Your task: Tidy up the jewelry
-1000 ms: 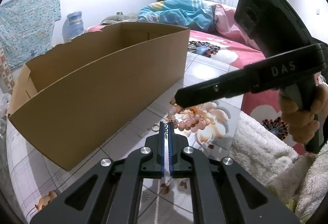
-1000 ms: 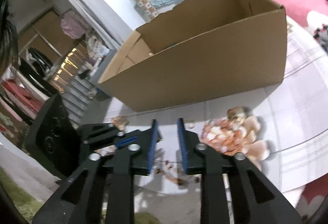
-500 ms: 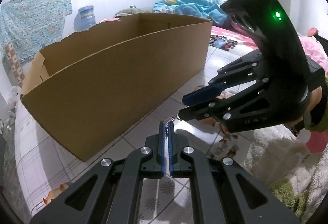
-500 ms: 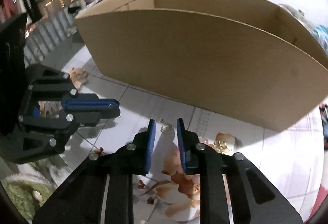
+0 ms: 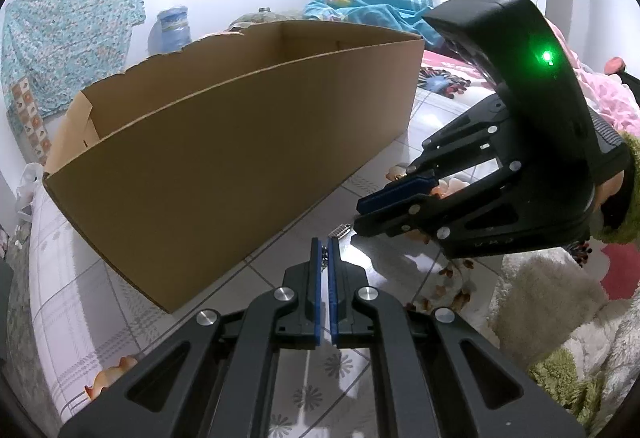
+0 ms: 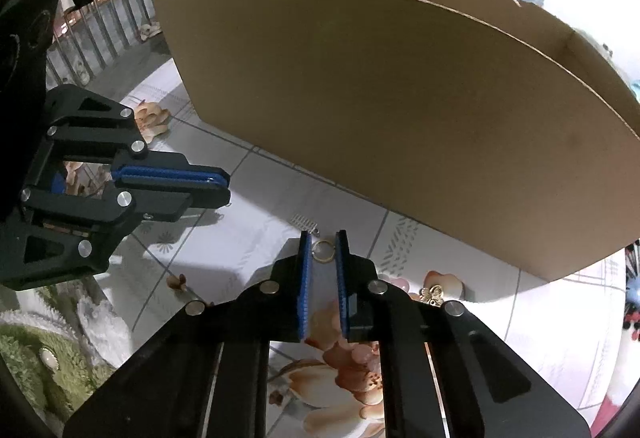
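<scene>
Cardboard box (image 6: 400, 125) interior hidden — right end cut off

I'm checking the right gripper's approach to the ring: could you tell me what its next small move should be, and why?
Probably ease the right gripper slightly forward and down, then close. Its jaws stand open, and the small gold ring lies flat on the tablecloth right between the fingertips, not yet gripped. The left gripper is pinched nearly shut on something small and dark.

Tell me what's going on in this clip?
A person is sorting jewelry on a floral sheet beside an open cardboard box. The right hand-held gripper, fingers apart, frames a small gold ring. The left hand-held gripper is pinched on a dark chain.
</scene>
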{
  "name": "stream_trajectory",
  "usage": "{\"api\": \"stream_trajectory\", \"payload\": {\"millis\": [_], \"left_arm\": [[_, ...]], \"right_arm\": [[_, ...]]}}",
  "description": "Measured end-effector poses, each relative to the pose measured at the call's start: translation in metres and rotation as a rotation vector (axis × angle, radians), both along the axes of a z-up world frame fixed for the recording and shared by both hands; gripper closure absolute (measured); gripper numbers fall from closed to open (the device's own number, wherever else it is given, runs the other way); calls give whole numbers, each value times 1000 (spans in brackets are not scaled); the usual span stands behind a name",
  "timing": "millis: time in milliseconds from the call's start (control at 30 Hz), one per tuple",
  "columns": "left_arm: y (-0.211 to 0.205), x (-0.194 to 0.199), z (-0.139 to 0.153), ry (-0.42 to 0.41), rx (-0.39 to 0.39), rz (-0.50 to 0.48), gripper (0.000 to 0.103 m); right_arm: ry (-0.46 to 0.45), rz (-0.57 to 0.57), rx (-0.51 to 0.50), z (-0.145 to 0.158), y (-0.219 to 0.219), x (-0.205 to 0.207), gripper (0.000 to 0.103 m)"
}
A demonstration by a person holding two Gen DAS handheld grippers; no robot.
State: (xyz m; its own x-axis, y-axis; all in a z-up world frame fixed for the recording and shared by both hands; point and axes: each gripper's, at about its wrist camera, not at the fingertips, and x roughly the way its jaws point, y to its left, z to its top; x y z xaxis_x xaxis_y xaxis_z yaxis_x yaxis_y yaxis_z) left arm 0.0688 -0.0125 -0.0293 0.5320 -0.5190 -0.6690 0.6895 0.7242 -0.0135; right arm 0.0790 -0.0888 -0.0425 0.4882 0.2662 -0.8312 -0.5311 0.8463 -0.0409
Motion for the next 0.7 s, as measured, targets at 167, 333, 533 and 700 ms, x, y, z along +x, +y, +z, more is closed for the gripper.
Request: {"api": "stream_trajectory", "payload": {"millis": [167, 333, 533, 700], "left_arm": [[1, -1, 2, -10, 3, 2, 101], [4, -6, 9, -21, -1, 4, 101], [11, -12, 44, -45, -64, 1, 101], [19, -3, 87, -99, -123, 31, 101]], "right_arm": [[5, -19, 24, -2, -3, 2, 94], [-11, -41, 57, 11, -19, -4, 94], [-96, -58, 157, 56, -34, -24, 94], [-194, -56, 268, 105, -43, -28, 94]]}}
